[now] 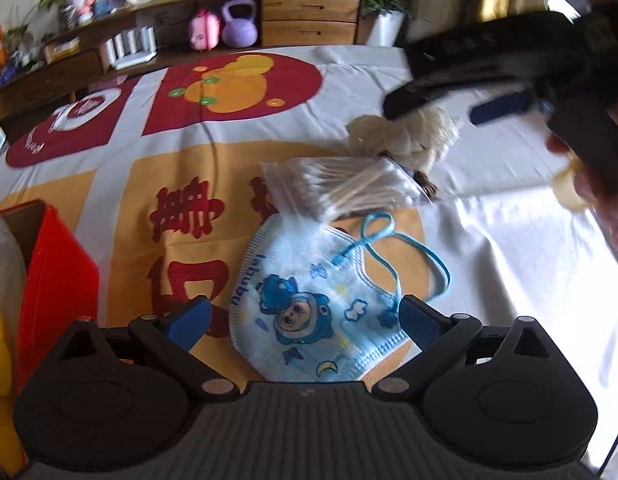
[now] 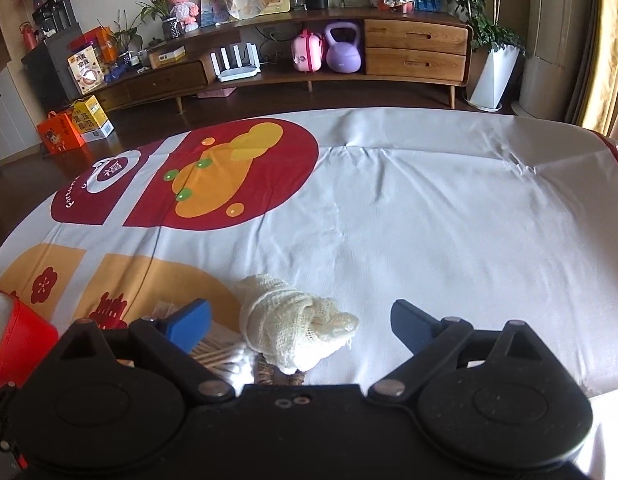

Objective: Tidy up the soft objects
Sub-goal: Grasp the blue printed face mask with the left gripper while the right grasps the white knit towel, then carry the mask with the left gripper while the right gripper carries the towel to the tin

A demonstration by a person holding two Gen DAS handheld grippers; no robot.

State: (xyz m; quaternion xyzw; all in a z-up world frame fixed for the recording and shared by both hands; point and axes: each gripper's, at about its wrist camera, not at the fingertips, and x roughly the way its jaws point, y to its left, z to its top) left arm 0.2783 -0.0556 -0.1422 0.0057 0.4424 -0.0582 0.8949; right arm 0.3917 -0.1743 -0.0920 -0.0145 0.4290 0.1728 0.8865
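Mask (image 1: 309,316) sits right between the left gripper (image 1: 305,320) fingers, spread wide, nothing held. Right gripper (image 2: 301,320), also wide open, hangs over the gauze (image 2: 293,324). Swab bag (image 1: 341,188) overlaps the mask, so it'll probably drag along or the loop (image 1: 405,252) snags.

The right hand-held gripper (image 1: 449,106) is motion-blurred, covering part of the gauze bundle (image 1: 405,136)

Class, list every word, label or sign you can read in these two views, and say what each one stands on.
"labubu": along the edge of the blue child's face mask.
"福": white ring on the tablecloth, at.
Large red Chinese characters on the tablecloth near the mask: partly covered, not readable.
Curved lettering on the red patch: too blurred.
Boxes on the floor and shelf: print too small.
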